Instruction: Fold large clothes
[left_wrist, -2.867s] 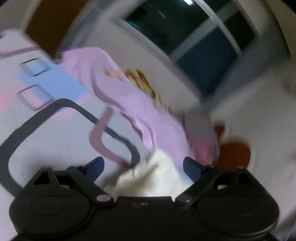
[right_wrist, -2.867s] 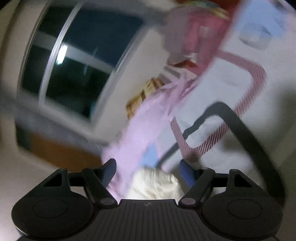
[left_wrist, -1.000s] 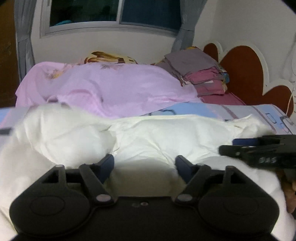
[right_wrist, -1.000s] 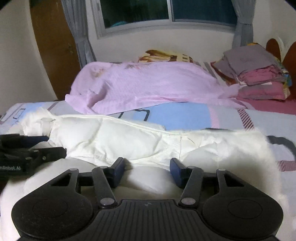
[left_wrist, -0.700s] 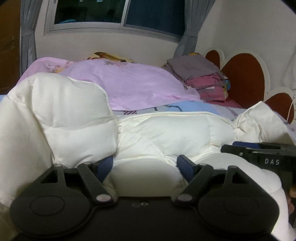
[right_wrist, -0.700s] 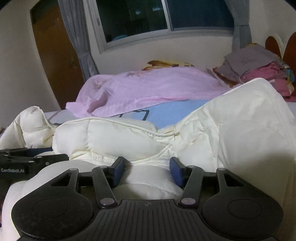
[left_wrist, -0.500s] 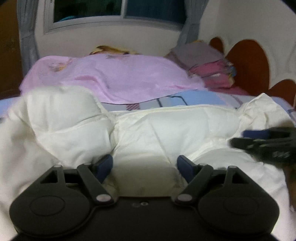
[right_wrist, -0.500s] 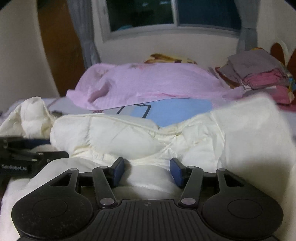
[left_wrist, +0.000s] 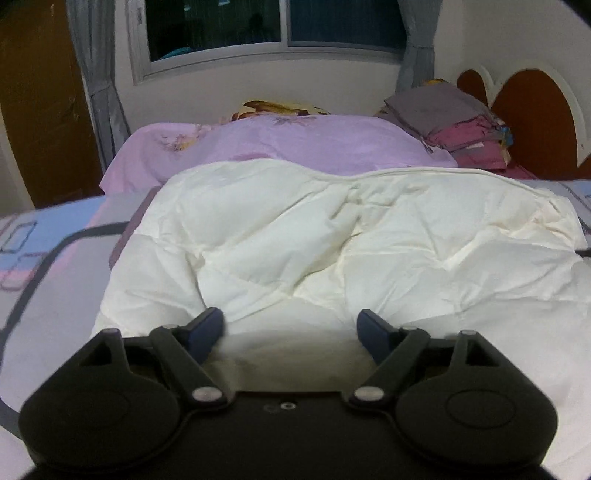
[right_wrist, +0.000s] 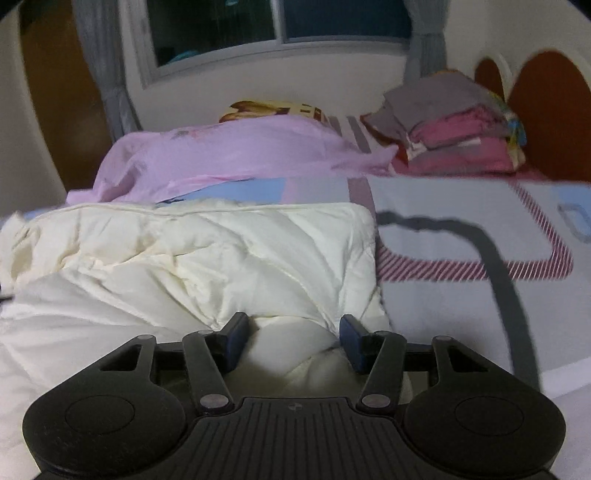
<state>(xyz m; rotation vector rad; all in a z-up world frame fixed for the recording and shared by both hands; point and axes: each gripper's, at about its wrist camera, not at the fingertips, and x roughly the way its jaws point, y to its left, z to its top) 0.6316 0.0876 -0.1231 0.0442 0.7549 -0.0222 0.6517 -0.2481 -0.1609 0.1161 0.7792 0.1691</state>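
Note:
A cream quilted puffer garment (left_wrist: 332, 251) lies spread flat on the bed; it also shows in the right wrist view (right_wrist: 207, 251). My left gripper (left_wrist: 291, 332) sits at its near edge with the jaws wide apart and the padded fabric bulging between them. My right gripper (right_wrist: 293, 338) is at the garment's near right corner, jaws also apart with a fold of fabric between them. Whether either one pinches the fabric is not visible. Neither gripper shows in the other's view.
A pink sheet (left_wrist: 280, 147) lies heaped behind the garment. A stack of folded grey and magenta cloth (right_wrist: 454, 125) stands at the back right by the red headboard (left_wrist: 535, 110). The patterned bedsheet (right_wrist: 461, 266) shows to the right, and a window and wooden door behind.
The garment was held up and billowing; now it lies lowered and flat on the bed. The other gripper has left each view. Both grippers sit lower, at the near edge.

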